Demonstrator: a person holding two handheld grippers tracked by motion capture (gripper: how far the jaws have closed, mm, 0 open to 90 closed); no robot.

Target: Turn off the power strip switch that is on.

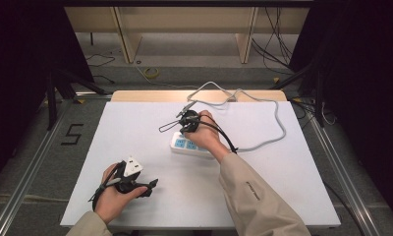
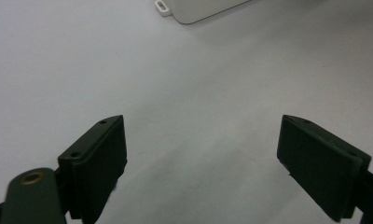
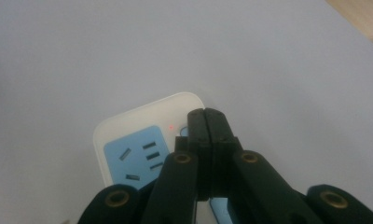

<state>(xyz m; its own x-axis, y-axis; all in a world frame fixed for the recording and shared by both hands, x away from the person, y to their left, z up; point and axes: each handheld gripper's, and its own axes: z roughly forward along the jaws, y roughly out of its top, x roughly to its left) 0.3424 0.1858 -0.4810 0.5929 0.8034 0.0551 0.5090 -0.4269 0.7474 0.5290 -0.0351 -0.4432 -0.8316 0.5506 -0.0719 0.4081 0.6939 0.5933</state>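
A white power strip (image 1: 187,145) with blue socket faces lies near the middle of the white table (image 1: 135,123). My right gripper (image 1: 182,131) is shut and points down at the strip's far end. In the right gripper view its closed tips (image 3: 205,112) stand over that end of the power strip (image 3: 128,133), right beside a small lit red light (image 3: 169,126); I cannot tell whether they touch. My left gripper (image 1: 150,187) rests at the front left of the table, open with nothing between its fingers. In its own view the left gripper (image 2: 201,121) faces a corner of the power strip (image 2: 198,9).
A grey cable (image 1: 278,123) runs from the strip, loops to the right and goes off the far edge of the table. Beyond that edge are wooden furniture legs (image 1: 128,42) and loose cables on the floor. A floor mark "5" (image 1: 72,133) lies to the left.
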